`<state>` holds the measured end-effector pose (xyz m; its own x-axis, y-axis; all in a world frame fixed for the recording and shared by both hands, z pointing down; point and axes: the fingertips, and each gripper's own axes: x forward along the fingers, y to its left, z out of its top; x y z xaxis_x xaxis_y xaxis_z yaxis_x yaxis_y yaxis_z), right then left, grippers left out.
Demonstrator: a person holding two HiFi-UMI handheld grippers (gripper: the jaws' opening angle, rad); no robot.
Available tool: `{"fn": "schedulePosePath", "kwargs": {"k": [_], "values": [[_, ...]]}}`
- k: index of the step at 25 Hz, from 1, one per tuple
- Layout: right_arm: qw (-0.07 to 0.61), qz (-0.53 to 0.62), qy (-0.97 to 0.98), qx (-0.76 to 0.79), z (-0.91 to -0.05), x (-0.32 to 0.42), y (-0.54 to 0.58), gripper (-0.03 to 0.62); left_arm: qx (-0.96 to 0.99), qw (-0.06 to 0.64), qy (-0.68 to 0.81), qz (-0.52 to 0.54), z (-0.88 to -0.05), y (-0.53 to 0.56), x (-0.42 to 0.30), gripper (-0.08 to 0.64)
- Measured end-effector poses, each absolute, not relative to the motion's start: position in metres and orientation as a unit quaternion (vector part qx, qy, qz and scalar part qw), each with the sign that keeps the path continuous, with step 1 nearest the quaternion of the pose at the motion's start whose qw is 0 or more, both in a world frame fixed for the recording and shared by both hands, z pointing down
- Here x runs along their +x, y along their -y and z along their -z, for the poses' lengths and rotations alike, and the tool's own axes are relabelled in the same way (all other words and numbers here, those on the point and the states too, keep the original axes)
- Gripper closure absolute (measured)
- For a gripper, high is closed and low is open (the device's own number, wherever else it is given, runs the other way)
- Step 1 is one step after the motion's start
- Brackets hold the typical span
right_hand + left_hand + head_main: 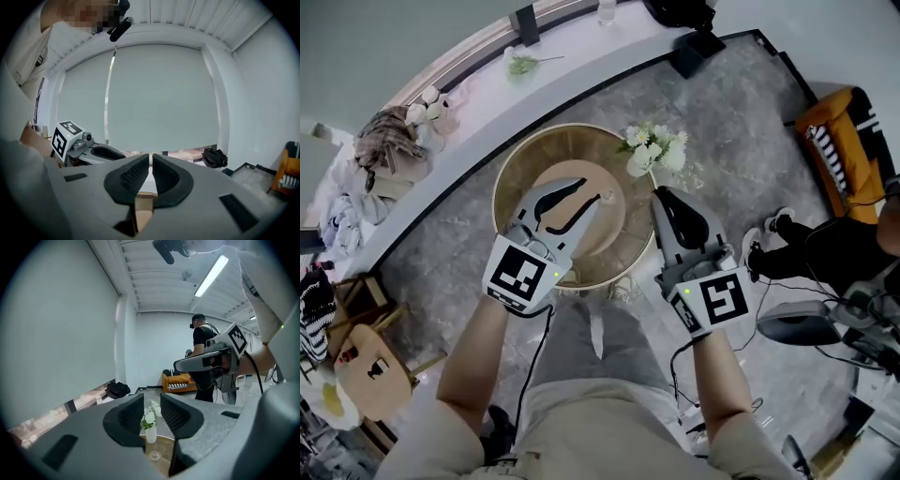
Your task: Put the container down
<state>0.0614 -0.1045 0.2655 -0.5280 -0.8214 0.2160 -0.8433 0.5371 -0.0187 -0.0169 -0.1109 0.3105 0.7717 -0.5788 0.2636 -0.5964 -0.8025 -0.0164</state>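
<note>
A round wooden table (511, 178) stands below me. On it, at the far right, is a white vase of white flowers (654, 150) and, beside it, a small clear glass (154, 456). My left gripper (589, 190) hovers over the table's middle. Its jaws stand apart with nothing between them, and the vase (150, 434) shows through the gap. My right gripper (662, 193) hangs over the table's right rim, below the flowers. Its jaws are shut and hold nothing. No container is in either gripper.
An orange sofa (839, 141) stands to the right, and cables and gear lie on the floor nearby. A person (202, 357) stands further off. A black bag (117, 390) lies by the window ledge. A small wooden stool (366, 361) is at the lower left.
</note>
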Motion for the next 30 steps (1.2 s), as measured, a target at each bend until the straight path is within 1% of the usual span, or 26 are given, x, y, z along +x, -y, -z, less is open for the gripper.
{"fn": "schedulePosePath", "kwargs": {"k": [5, 11, 17, 20, 23, 26, 28, 30], "values": [[0.086, -0.029, 0.873, 0.479, -0.207, 0.065, 0.088, 0.568, 0.939, 0.020, 0.312, -0.141, -0.249, 0.089, -0.021, 0.445], [0.081, 0.011, 0.876, 0.475, -0.141, 0.060, 0.065, 0.575, 0.933, -0.025, 0.330, -0.139, -0.178, 0.073, -0.035, 0.445], [0.060, 0.033, 0.874, 0.481, -0.082, 0.061, 0.044, 0.577, 0.934, -0.055, 0.334, -0.113, -0.121, 0.052, -0.033, 0.492], [0.054, 0.037, 0.877, 0.477, -0.059, 0.060, 0.033, 0.577, 0.940, -0.097, 0.313, -0.098, -0.092, 0.034, -0.027, 0.494], [0.044, 0.040, 0.882, 0.467, -0.040, 0.058, 0.019, 0.577, 0.942, -0.123, 0.297, -0.099, -0.075, 0.013, -0.022, 0.507], [0.030, 0.053, 0.881, 0.469, -0.020, 0.064, 0.005, 0.577, 0.942, -0.111, 0.306, -0.083, -0.063, 0.001, -0.019, 0.532], [0.015, 0.068, 0.881, 0.469, -0.005, 0.067, -0.004, 0.577, 0.942, -0.087, 0.320, -0.060, -0.054, -0.003, -0.022, 0.535], [0.003, 0.078, 0.880, 0.468, 0.007, 0.069, -0.014, 0.577, 0.940, -0.084, 0.326, -0.056, -0.049, -0.005, -0.026, 0.541]]}}
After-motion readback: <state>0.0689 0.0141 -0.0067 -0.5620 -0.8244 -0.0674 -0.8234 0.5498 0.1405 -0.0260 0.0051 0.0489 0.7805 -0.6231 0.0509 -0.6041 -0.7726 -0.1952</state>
